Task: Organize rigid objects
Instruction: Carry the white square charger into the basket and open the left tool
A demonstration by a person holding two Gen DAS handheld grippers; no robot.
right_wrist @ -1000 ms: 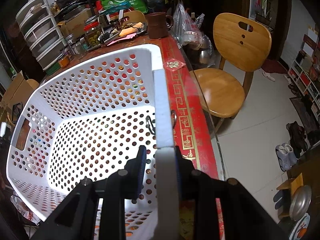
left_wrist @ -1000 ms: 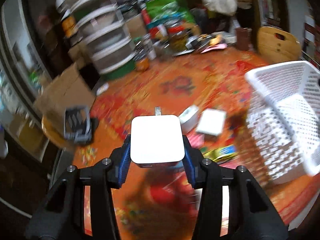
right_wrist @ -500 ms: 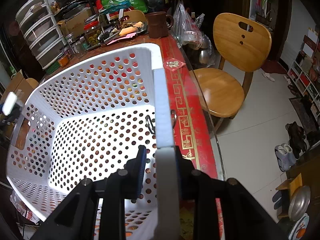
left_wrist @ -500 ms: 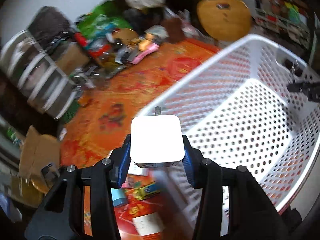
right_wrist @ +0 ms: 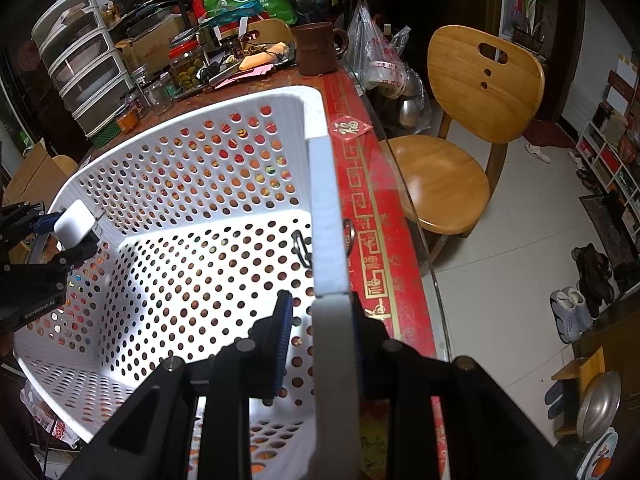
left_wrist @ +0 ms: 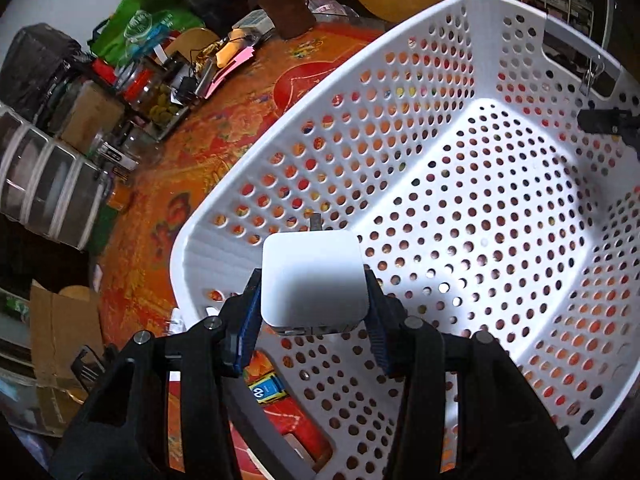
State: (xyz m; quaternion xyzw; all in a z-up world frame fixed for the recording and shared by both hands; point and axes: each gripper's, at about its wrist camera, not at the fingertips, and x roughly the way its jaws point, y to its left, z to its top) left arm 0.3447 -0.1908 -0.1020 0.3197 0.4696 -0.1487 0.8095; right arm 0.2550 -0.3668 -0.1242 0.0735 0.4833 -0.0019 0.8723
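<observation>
My left gripper [left_wrist: 312,316] is shut on a white square charger block [left_wrist: 313,280] with metal prongs pointing forward. It holds the block above the near corner of the white perforated basket [left_wrist: 472,208]. The same gripper and block [right_wrist: 74,222] show at the left rim in the right wrist view. My right gripper [right_wrist: 320,344] is shut on the basket's right rim [right_wrist: 326,216]; the rim stands on edge between its fingers.
The basket sits on an orange-red patterned tablecloth [left_wrist: 168,184]. Jars, a drawer unit [right_wrist: 84,76], a brown mug [right_wrist: 316,48] and bags crowd the table's far end. A wooden chair [right_wrist: 460,128] stands right of the table. Small packets [left_wrist: 268,388] lie beside the basket.
My left gripper has carried the charger block from over the tablecloth to the right, over the basket's corner. My right gripper has kept its hold on the rim.
</observation>
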